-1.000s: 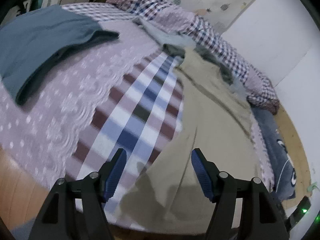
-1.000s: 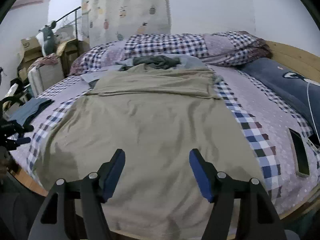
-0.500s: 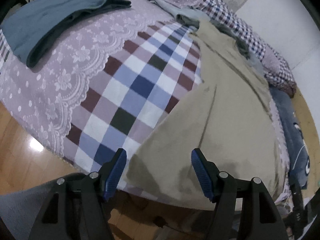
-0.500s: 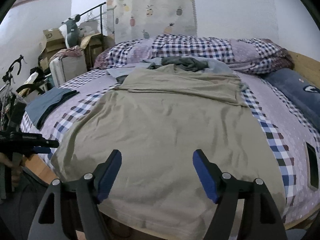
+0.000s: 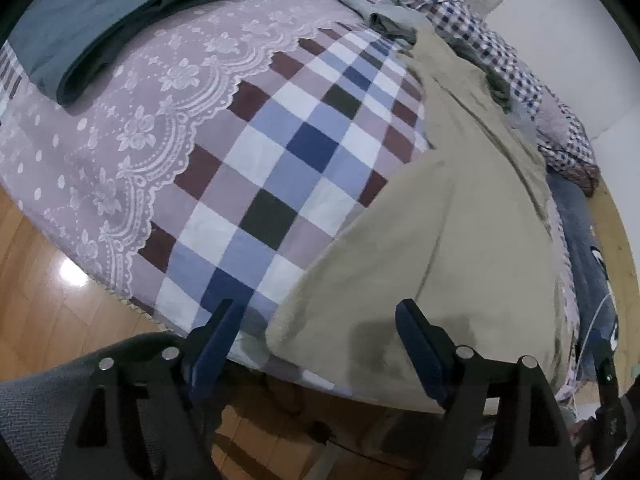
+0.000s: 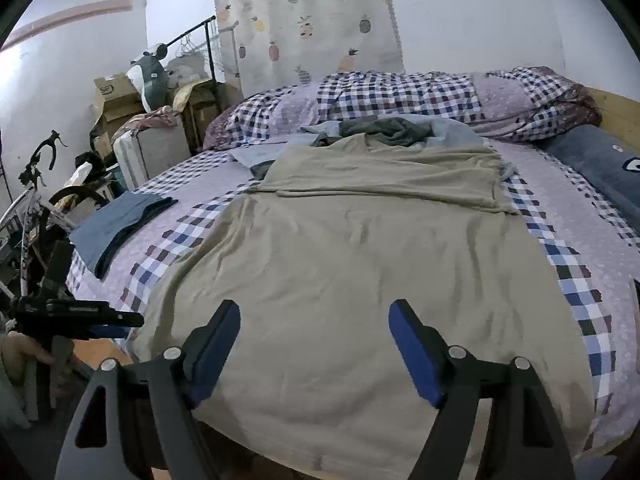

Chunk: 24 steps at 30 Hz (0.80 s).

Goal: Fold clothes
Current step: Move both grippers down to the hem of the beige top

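Observation:
A large beige garment (image 6: 352, 264) lies spread flat on the bed, its far part folded over near the pillows. In the left wrist view its near left corner (image 5: 296, 332) sits at the bed's edge. My left gripper (image 5: 318, 312) is open, hovering just before that corner with nothing between its fingers. My right gripper (image 6: 314, 312) is open above the garment's near hem, holding nothing. The left gripper (image 6: 100, 320) also shows at the left of the right wrist view, by the bed's corner. A folded blue-grey garment (image 5: 120, 12) rests on the bed's left side.
The bed carries a checked and lilac lace cover (image 5: 280, 152). Crumpled grey clothes (image 6: 384, 130) and checked pillows (image 6: 400, 96) lie at the head. A dark blue cushion (image 6: 600, 160) sits far right. Boxes, a suitcase and a bicycle (image 6: 36, 208) crowd the left. Wooden floor (image 5: 40, 280) lies below.
My left gripper has dropped lower and drawn back toward the bed's edge, nearer the beige garment's corner. The right gripper has pulled back slightly and turned left. Both stay open.

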Tool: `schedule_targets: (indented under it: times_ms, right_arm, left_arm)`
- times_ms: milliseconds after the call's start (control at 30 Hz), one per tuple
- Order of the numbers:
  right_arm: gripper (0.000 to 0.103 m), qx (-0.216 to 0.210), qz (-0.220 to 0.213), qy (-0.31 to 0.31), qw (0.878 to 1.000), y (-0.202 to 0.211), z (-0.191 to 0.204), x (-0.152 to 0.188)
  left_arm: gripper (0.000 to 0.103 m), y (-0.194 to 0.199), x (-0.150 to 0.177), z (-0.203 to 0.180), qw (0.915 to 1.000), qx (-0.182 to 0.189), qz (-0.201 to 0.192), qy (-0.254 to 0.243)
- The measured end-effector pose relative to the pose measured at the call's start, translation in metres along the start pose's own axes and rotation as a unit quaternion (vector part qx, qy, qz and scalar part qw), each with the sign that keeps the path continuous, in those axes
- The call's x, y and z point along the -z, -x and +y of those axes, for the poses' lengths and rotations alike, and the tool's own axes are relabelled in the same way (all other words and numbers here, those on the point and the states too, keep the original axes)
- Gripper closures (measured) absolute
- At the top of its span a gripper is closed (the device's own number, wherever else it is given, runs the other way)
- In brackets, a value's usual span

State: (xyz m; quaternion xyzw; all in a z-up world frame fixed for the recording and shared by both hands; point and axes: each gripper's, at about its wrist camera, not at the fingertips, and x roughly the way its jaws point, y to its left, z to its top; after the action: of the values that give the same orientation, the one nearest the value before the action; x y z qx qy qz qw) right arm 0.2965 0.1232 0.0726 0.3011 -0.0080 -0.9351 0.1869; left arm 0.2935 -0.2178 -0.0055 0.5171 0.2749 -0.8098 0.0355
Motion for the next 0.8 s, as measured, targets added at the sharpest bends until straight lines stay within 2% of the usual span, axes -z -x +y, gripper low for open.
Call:
schedule_targets:
  times_ms: [300, 467, 667, 800]
  right_arm:
    - [0.018, -0.011, 0.005, -0.003, 1.000, -0.003, 0.001, -0.001]
    - [0.017, -0.014, 0.004, -0.005, 1.000, -0.002, 0.000, 0.000]
    - [0.017, -0.016, 0.006, -0.011, 1.000, -0.001, -0.002, 0.001]
    - [0.017, -0.020, 0.008, -0.012, 1.000, -0.003, -0.001, 0.002]
  left_arm:
    - [0.019, -0.002, 0.003, 0.012, 0.9994, -0.003, 0.013, 0.032]
    - [0.019, -0.004, 0.004, 0.017, 0.9984, 0.020, 0.026, 0.045]
    - [0.019, -0.004, 0.007, 0.021, 0.9980, 0.024, 0.030, 0.049]
    - [0.020, -0.005, 0.009, 0.018, 0.9975, 0.041, 0.031, 0.048]
